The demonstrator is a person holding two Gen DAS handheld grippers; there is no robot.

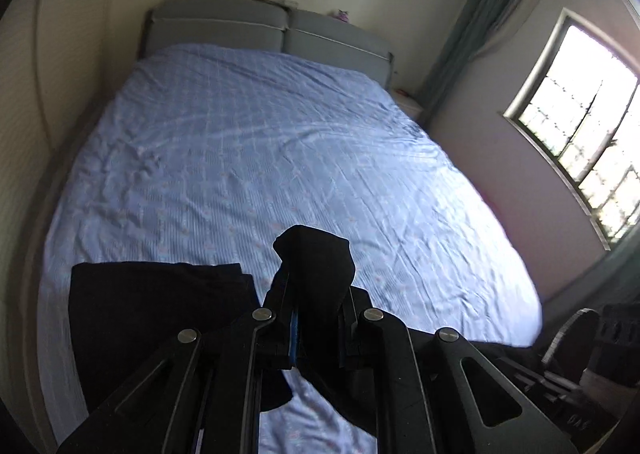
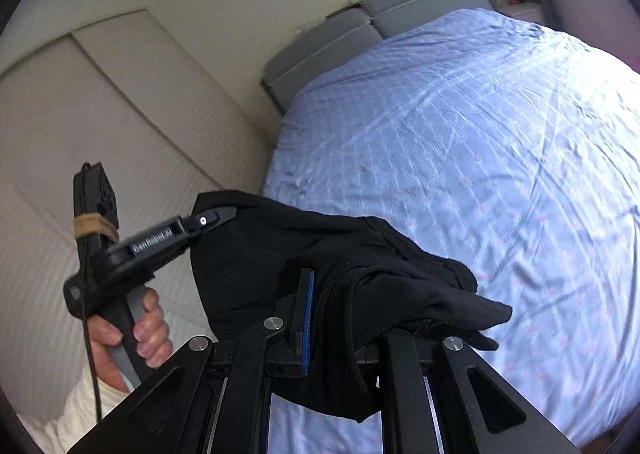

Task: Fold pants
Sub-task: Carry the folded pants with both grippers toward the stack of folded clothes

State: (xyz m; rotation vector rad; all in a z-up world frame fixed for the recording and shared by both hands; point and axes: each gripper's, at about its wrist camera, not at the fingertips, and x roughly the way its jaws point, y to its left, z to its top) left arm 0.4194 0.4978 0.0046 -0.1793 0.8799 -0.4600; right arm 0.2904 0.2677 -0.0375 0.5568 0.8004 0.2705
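1. The left gripper has its jaws closed on a bunched fold of the black pants; the cloth rises in a dark hump between and just past the jaw tips and hangs down below them.
2. In the left wrist view, the rest of the pants lies flat to the left of the jaws, on the near edge of the bed, as a dark rectangular panel.
3. The right gripper also has its jaws drawn together on the pants. A thick wad of black fabric sits against the blue pad of the left-side finger and spills over to the right of the jaws.
4. In the right wrist view, the cloth stretches from these jaws up and to the left, where the left gripper pinches its far corner.
5. The person's left hand grips that tool's handle, to the lower left of the right jaws; a cream sleeve shows below it.
6. Beyond both sets of jaws spreads the blue checked sheet, with a grey headboard at its far end.
7. A bright window and a green curtain stand to the right of the left jaws.
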